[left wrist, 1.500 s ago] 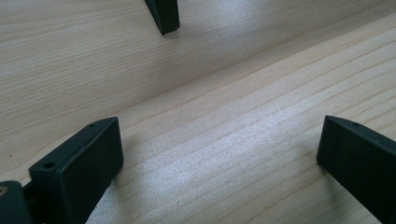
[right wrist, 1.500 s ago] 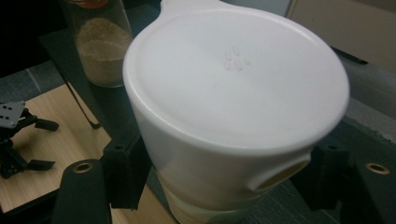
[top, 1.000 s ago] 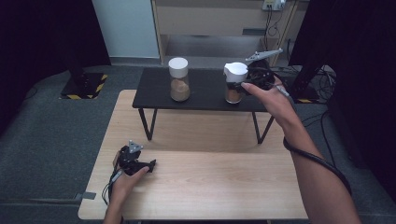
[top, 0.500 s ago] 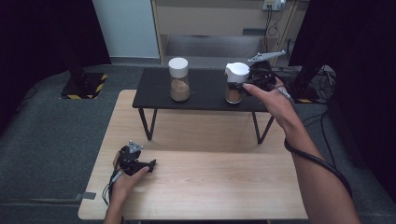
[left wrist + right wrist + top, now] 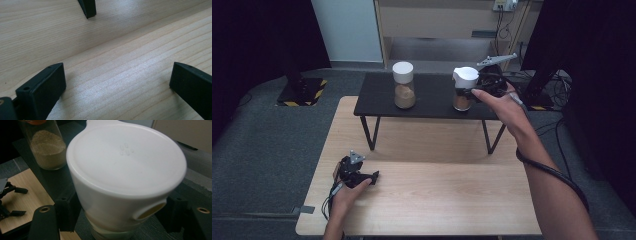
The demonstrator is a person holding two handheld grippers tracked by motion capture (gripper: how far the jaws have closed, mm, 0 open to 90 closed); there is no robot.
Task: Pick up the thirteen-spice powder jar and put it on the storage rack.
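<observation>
A glass jar (image 5: 462, 101) of brown powder under a white pouring lid (image 5: 466, 76) stands at the right of the low black table (image 5: 432, 102). My right gripper (image 5: 472, 93) reaches in from the right and is shut on it. In the right gripper view the jaws press both sides of the jar just under the lid (image 5: 125, 162), around my right gripper (image 5: 120, 221). A second white-lidded jar (image 5: 403, 85) stands apart to its left. My left gripper (image 5: 369, 178) rests open on the wooden table (image 5: 437, 205); between its fingers (image 5: 47, 85) lies bare wood.
The black table stands on thin legs (image 5: 368, 134) across the far half of the wooden table. Grey floor surrounds both, with a yellow-striped stand base (image 5: 302, 92) at the far left and cables (image 5: 557, 85) at the far right.
</observation>
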